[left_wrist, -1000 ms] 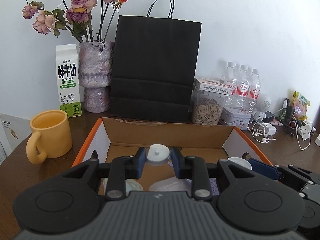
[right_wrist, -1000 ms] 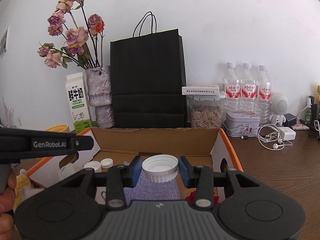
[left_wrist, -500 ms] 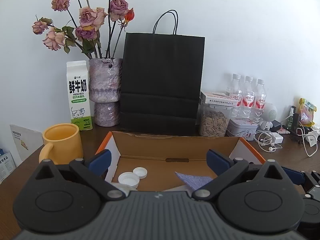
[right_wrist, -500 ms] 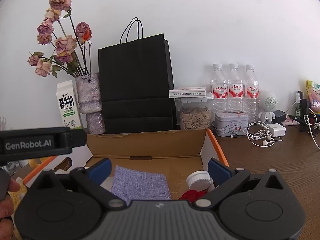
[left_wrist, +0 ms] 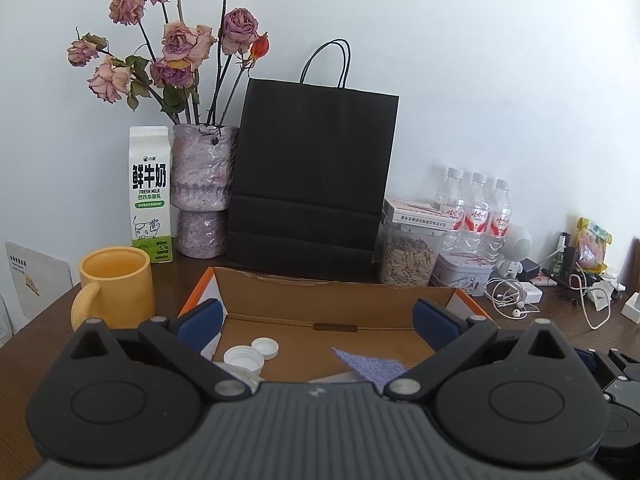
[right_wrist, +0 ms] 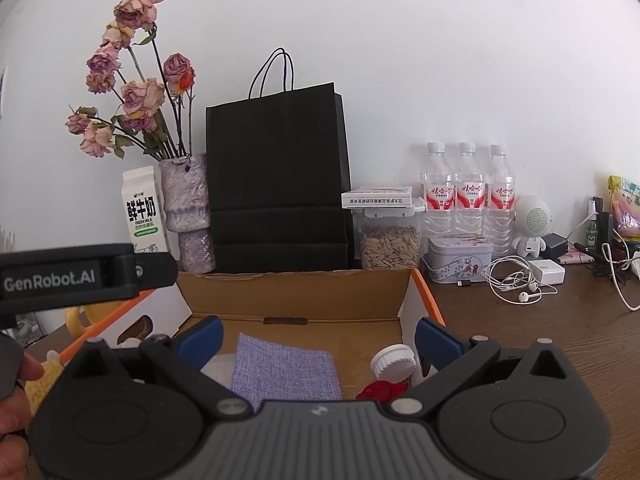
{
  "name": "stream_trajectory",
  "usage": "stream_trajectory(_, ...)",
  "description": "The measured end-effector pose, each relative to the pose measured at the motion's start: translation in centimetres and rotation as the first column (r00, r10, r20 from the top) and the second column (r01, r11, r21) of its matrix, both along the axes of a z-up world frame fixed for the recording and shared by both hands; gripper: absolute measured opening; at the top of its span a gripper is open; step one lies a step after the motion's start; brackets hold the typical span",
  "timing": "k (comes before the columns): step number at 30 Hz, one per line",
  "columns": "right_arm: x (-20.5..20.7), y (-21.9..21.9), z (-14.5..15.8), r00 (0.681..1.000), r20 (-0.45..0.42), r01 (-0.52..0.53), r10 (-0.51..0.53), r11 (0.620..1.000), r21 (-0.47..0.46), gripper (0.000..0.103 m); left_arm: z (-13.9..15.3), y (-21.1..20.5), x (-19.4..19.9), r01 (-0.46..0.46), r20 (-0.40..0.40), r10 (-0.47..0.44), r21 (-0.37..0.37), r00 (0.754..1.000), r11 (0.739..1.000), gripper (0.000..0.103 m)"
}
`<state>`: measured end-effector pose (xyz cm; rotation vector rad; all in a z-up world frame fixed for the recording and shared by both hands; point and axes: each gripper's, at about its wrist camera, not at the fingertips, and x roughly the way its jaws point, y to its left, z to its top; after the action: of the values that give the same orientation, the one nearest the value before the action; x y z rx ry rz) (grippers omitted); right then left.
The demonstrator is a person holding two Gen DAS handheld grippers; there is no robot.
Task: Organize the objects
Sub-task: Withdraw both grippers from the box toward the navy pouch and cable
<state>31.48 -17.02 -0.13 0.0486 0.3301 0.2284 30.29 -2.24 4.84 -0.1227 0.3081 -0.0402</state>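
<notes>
Box (left_wrist: 336, 312): open top, clear from above; bare floor between caps (left_wrist: 250, 354) at left and cloth (right_wrist: 286, 368).
Right corner: large cap (right_wrist: 394, 362) against the wall, red item (right_wrist: 382, 392) just beside.
Behind box: bag (left_wrist: 312, 176), vase (left_wrist: 202, 188), milk (left_wrist: 150, 188), jar (right_wrist: 390, 240) stand close, blocking the far side.
Left flank: mug (left_wrist: 118, 284) near the wall.
Right flank: bare table (right_wrist: 540, 332), then earphones (right_wrist: 516, 284), tin (right_wrist: 458, 258).

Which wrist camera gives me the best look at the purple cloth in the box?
The right wrist view: the purple cloth lies almost whole on the floor of the cardboard box. The left wrist view shows only one corner of it, the rest hidden behind the gripper body.
</notes>
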Motion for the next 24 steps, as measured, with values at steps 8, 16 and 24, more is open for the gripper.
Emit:
stream_trajectory(8,-1.8,-0.4,0.3,1.000,0.005,-0.012,0.012,0.999,-0.036,0.103,-0.2,0.8,-2.2,0.003,0.046,-0.003,0.004,0.999,1.000,0.103)
stream_trajectory(16,-3.8,-0.8,0.2,1.000,0.014,-0.023,0.024,0.998,-0.058,0.103,-0.4,1.2,-4.0,0.017,0.051,-0.017,0.005,0.999,1.000,0.103)
stream_trajectory(24,-5.7,-1.7,0.2,1.000,0.020,-0.003,0.004,0.998,-0.060,0.103,-0.4,1.3,-5.7,0.015,0.041,-0.015,0.003,0.999,1.000,0.103)
